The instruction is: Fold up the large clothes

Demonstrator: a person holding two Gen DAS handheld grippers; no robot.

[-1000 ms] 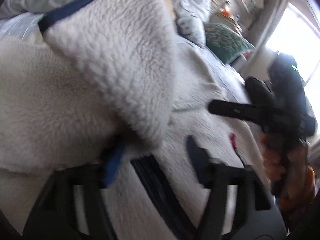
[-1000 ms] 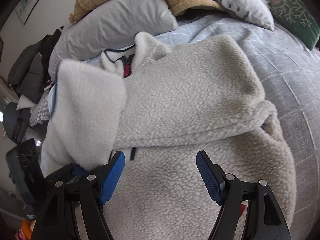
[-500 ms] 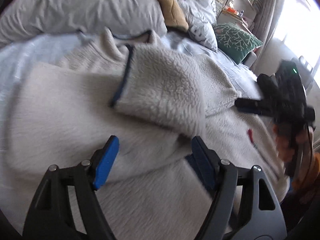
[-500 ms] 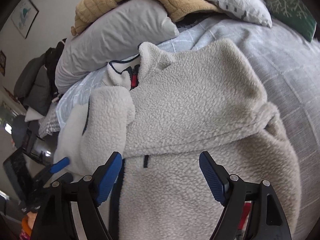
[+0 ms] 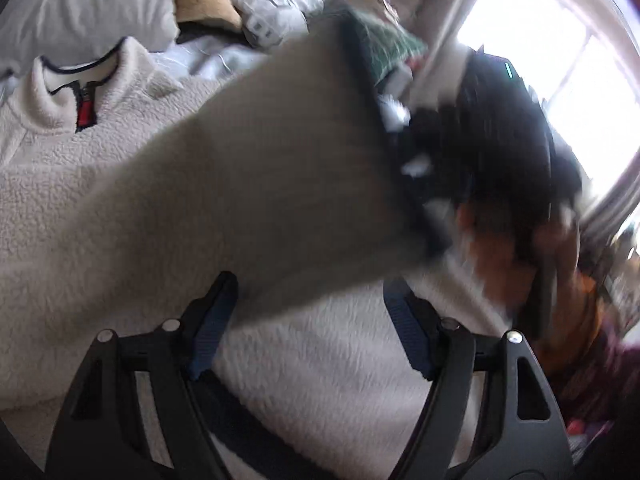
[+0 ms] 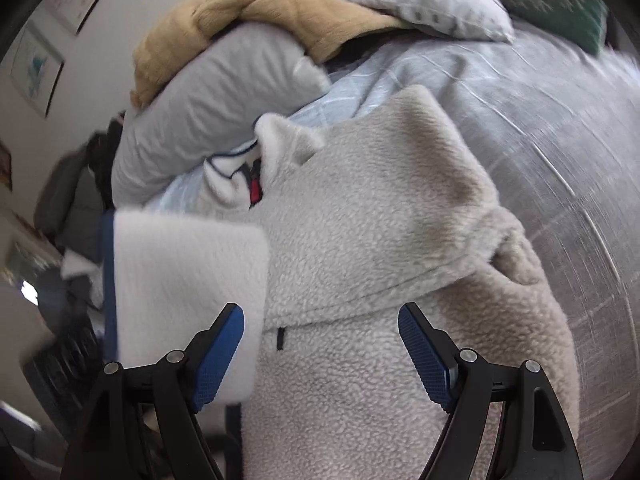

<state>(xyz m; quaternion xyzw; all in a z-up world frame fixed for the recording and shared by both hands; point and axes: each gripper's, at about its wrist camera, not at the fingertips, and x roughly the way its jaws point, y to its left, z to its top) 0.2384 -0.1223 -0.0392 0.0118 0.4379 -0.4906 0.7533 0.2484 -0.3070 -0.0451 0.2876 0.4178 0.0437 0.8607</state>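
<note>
on a bed with a grey duvet lies a cream fleece jacket, both the left gripper and right gripper wide open, holding nothing, so its loosely folded sleeve may slide off and undo the fold.
</note>
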